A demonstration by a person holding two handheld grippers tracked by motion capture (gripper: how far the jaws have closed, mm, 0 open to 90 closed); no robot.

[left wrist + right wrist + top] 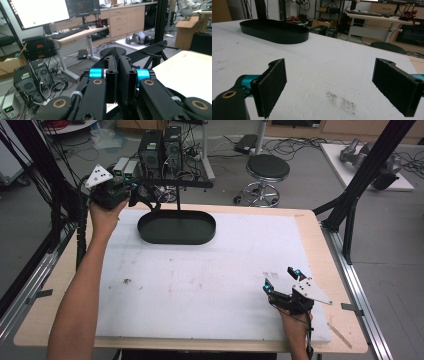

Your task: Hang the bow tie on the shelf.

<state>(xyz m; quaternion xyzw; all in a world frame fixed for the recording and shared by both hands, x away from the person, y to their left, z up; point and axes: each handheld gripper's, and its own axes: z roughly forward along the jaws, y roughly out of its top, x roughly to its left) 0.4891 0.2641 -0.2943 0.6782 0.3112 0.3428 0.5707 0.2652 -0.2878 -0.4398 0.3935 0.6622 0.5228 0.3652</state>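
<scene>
A black oval tray [176, 227] lies at the far side of the white foam board [200, 285]. A thin post rises from it and carries a horizontal black arm [175, 182]. My left gripper [135, 192] is held up at the table's far left corner, just left of that arm, with its jaws shut and nothing visible between them. In the left gripper view the shut left gripper [117, 58] points past the black arm [150, 50]. My right gripper [281, 277] rests low at the near right of the board, open and empty. The right gripper view has the tray [274, 31] far ahead of the gripper [329, 72].
A round stool [267, 170] and computer towers [160, 147] stand on the floor beyond the table. Black frame struts [360, 185] rise at the right edge. A dark smudge [340, 101] marks the board just ahead of the right gripper's jaws.
</scene>
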